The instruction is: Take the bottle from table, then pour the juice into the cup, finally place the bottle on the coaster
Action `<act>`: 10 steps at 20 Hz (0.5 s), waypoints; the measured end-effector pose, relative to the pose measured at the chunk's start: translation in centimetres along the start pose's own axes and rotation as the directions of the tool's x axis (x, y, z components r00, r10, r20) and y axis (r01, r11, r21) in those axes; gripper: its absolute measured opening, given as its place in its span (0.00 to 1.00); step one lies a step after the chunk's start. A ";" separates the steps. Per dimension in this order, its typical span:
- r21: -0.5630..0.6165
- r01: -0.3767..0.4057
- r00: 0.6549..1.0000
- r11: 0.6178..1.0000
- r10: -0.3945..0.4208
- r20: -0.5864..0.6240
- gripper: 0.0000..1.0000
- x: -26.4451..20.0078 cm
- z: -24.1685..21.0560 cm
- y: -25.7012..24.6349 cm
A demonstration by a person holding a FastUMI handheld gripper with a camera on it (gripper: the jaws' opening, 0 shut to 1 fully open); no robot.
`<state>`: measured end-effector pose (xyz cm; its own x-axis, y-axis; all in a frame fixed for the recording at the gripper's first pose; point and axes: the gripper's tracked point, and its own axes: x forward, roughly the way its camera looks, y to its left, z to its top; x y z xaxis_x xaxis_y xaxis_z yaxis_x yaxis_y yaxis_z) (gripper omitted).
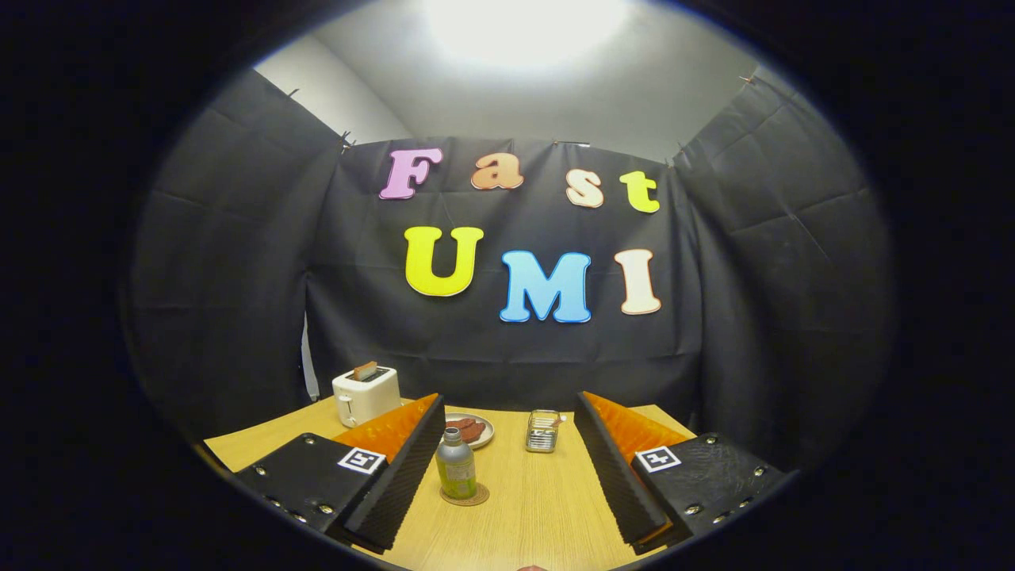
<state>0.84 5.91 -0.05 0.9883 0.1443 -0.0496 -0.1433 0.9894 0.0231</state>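
A small green bottle [457,474] with a grey cap stands upright on a round cork coaster [465,497] on the wooden table [539,515]. My gripper [507,420] is open, its two black ribbed fingers [404,476] spread wide with nothing between the pads. The bottle stands close to the left finger's inner face, apart from it. A clear glass cup [543,431] stands beyond the fingers, nearer the right one, toward the table's far edge.
A white toaster [365,394] with a slice in it stands at the table's far left corner. A small plate [469,430] with brown food lies behind the bottle. Black cloth walls close in the booth on three sides.
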 end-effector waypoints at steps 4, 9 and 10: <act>-0.019 -0.012 1.000 1.000 0.012 0.009 0.99 0.1 0.4 -0.1; -0.024 -0.029 0.999 0.999 0.029 0.026 0.99 0.0 0.8 0.0; -0.027 -0.030 0.999 0.999 0.031 0.023 0.99 0.1 0.7 0.0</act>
<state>0.96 5.89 0.68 0.9843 0.1744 -0.0262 -0.1746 0.9846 -0.0024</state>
